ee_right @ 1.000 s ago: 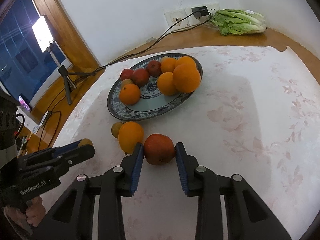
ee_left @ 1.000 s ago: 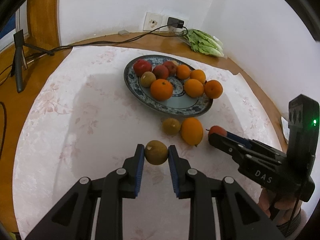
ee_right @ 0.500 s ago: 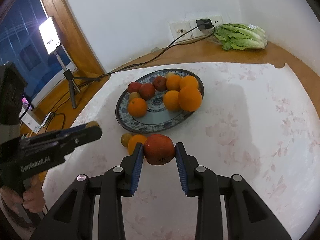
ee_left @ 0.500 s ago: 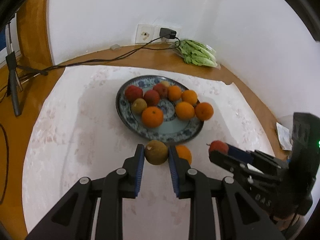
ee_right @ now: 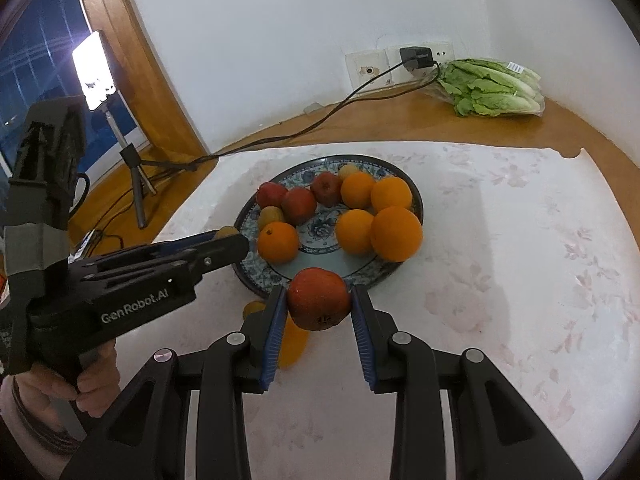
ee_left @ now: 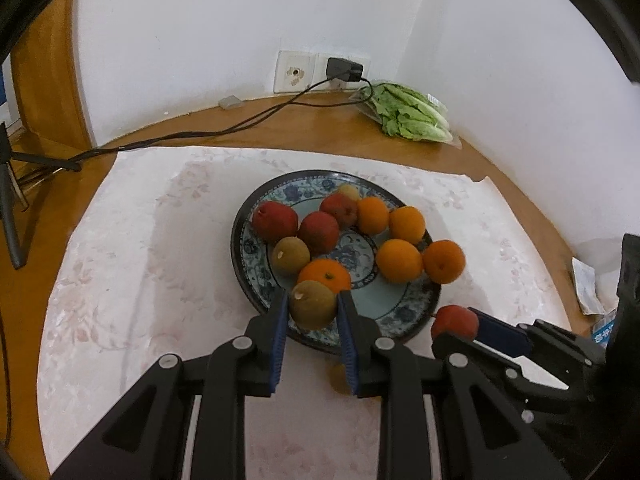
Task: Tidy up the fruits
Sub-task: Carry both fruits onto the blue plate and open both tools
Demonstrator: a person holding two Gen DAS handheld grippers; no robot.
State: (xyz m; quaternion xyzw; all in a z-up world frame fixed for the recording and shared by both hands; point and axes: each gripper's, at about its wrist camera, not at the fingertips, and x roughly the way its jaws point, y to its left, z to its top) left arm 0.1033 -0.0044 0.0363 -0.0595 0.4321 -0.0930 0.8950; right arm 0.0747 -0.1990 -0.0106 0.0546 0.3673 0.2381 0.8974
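Presently the left gripper (ee_left: 312, 312) clamps a kiwi (ee_left: 313, 305), the right gripper (ee_right: 319, 307) a red fruit (ee_right: 319, 298) — apparently an apple; crowded plate (ee_left: 404, 312) — released fruit may roll off.

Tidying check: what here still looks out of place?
Two fruits lie on the cloth outside the plate: an orange and a smaller fruit, partly hidden behind the right gripper. The other loose fruit sits on the plate.
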